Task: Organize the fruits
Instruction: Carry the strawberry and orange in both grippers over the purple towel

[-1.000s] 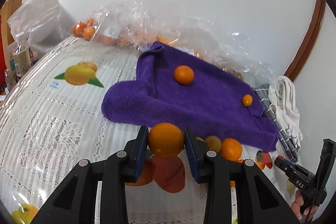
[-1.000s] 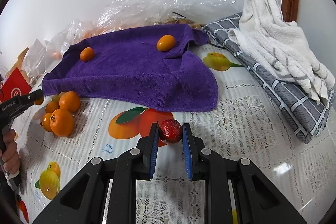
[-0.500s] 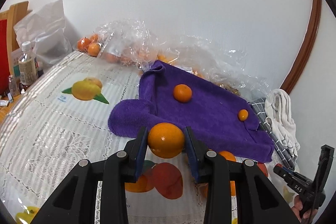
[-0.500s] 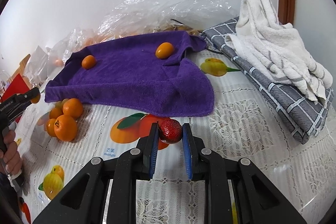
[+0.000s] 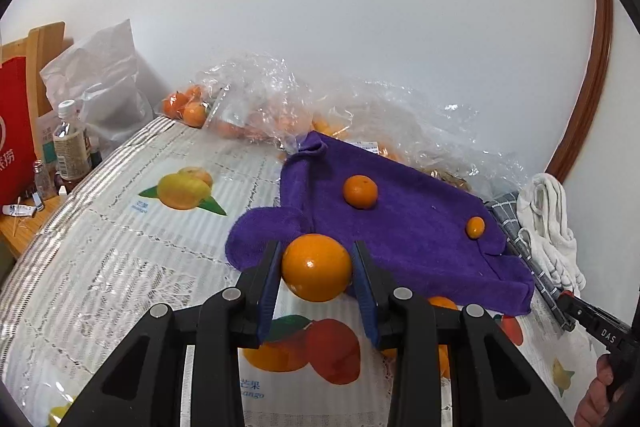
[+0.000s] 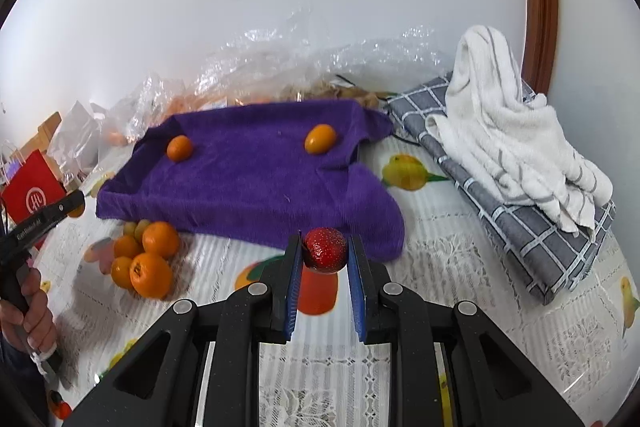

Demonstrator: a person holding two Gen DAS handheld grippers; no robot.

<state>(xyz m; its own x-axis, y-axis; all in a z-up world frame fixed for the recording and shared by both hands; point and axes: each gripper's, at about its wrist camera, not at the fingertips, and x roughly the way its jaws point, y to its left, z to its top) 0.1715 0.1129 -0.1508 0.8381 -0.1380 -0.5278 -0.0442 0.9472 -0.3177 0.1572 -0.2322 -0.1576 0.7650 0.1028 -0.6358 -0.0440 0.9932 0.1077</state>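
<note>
A: Which step is this, by your reckoning?

B: The carrying step, I'd judge; the left hand-held gripper is clamped on an orange, held above the surface just short of the near edge of the purple towel; the right hand-held gripper grips a strawberry between its blue pads, also in the air, near the towel's front corner.

A: And what lies on the towel?

B: A mandarin toward the back and a kumquat near the right side, well apart; a pile of oranges waits on the surface beside the towel's left front edge.

A: So the next move?

B: Likely each fruit goes forward over the towel and down; the orange probably beside the mandarin, though where the strawberry belongs I cannot tell; both are round and may roll on the rumpled cloth, so lower till they touch before the jaws part; the strawberry is soft, so no extra squeeze.
</note>
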